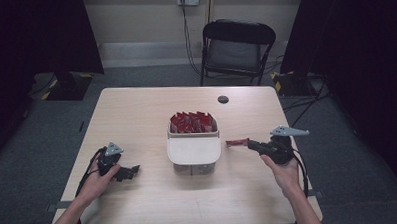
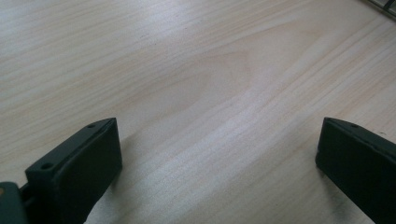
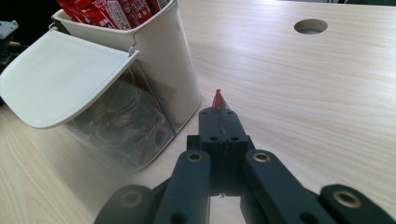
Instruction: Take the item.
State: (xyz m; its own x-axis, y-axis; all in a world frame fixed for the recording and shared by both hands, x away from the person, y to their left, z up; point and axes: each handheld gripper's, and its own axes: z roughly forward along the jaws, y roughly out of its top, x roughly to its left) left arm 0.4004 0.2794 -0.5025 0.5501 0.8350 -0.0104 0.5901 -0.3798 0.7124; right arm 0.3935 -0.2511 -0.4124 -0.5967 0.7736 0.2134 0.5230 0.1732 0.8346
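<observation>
The right hand-held gripper (image 3: 219,109) clamped what looked like a red packet (image 1: 237,141) right of the container (image 1: 194,151); the left hand-held gripper (image 1: 131,171) rested open on the tabletop (image 1: 136,109).

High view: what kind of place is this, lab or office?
Probably a lab or recording room rather than a working office: black curtains hang on both sides, a lone folding chair faces the light wood table, and cables run from a wall socket across grey carpet.

Thin red sachet (image 1: 237,141) held level beside container (image 1: 194,151).
</observation>
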